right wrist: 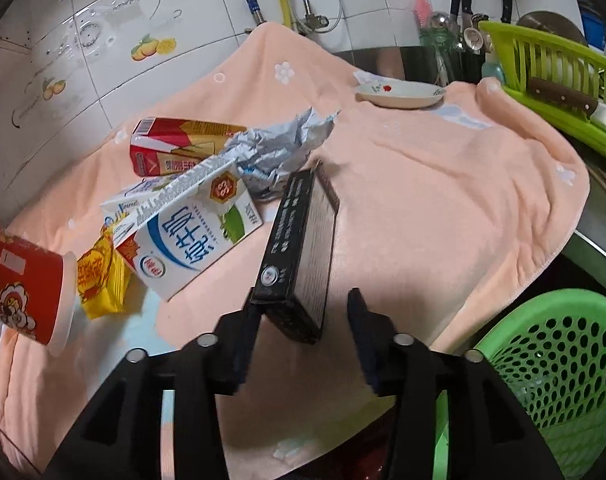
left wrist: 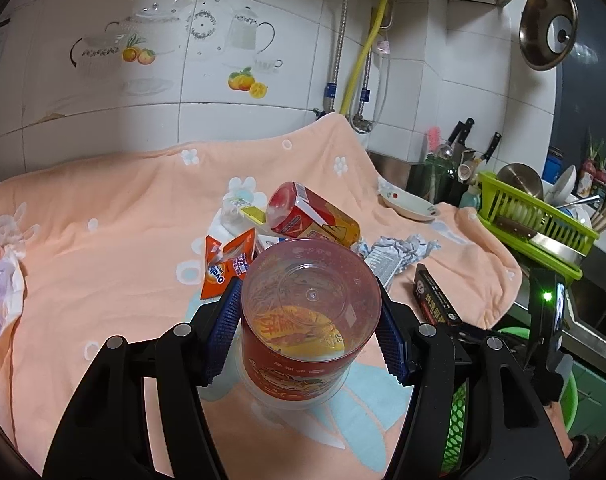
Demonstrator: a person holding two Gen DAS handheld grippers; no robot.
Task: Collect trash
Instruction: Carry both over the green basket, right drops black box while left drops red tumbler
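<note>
Gripping a red paper cup [left wrist: 309, 320] between their blue pads, the left tongs [left wrist: 309, 332] hold it tilted above the peach towel [left wrist: 103, 264] covering the tabletop. Just beyond the cup lie an orange sachet [left wrist: 223, 264], a red drink carton [left wrist: 315, 216] and crumpled foil [left wrist: 403, 250]. The right tongs [right wrist: 303, 344] stand parted, with a black box [right wrist: 299, 256] between them, its near end against the left finger and clear of the right one. Left of it lies a white milk carton [right wrist: 191, 236]; a green basket [right wrist: 559, 360] sits to the right.
</note>
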